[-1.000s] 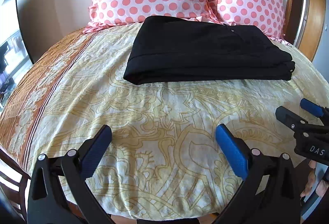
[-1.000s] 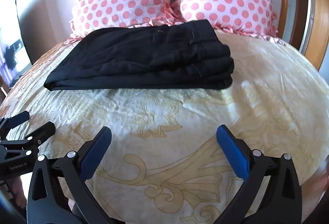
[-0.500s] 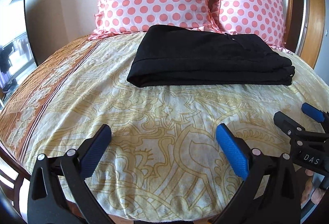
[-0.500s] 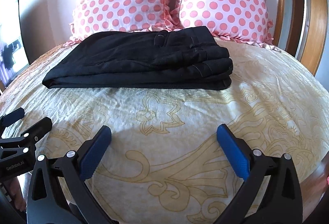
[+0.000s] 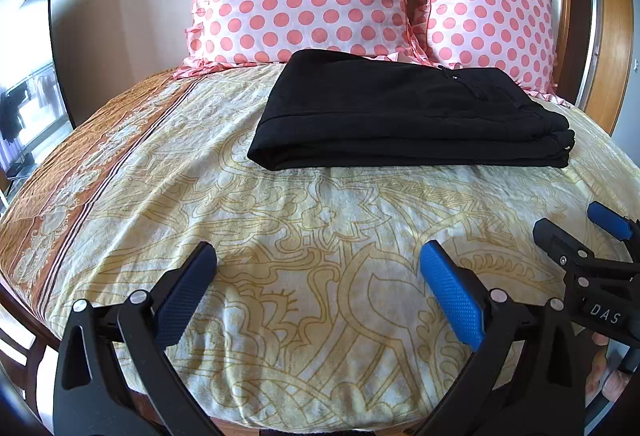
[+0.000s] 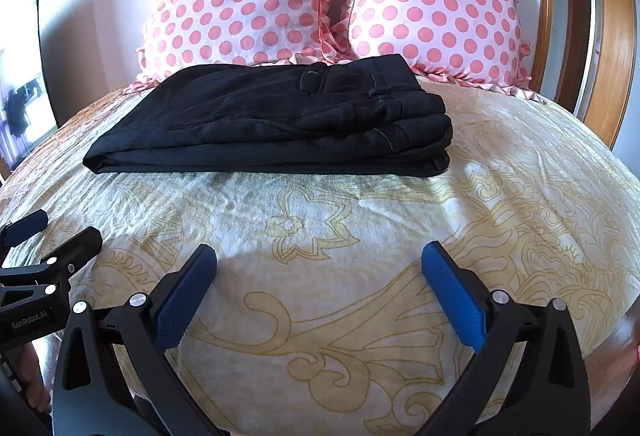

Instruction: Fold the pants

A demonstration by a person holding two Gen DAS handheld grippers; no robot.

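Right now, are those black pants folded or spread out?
Folded: the pants lie as a compact stack of layers on the bedspread, untouched by either tool.

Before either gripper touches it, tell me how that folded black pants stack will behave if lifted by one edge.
The pants look like soft cloth in loose layers, so they would probably droop and unfold. Their stacked right ends seem unfastened and may slide apart. Likely light.
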